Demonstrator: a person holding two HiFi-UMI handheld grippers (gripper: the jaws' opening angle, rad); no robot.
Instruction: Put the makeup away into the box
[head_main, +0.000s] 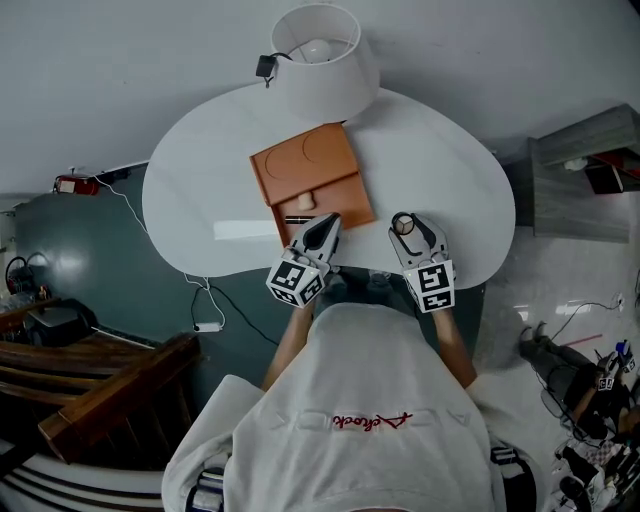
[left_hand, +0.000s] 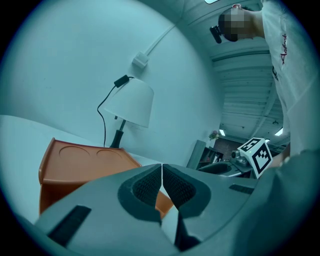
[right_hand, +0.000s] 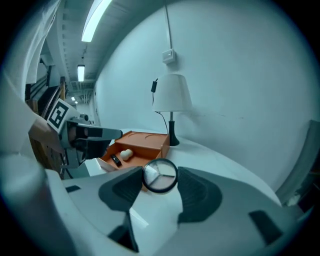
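Right tool (right_hand: 160, 189) is pinching a round compact (right_hand: 160, 175) between its pads, holding it above the white counter (head_main: 440, 160). Ahead of it and off to its left sits the orange box (right_hand: 145, 142). The box's near compartment is open, and a pale sponge (right_hand: 125, 153) and a small dark stick (right_hand: 116, 160) lie inside. Left tool (left_hand: 162, 180), pads pressed together on nothing, hovers at the box's near edge. Beyond the box from both tools stands a white lamp (head_main: 320, 50).
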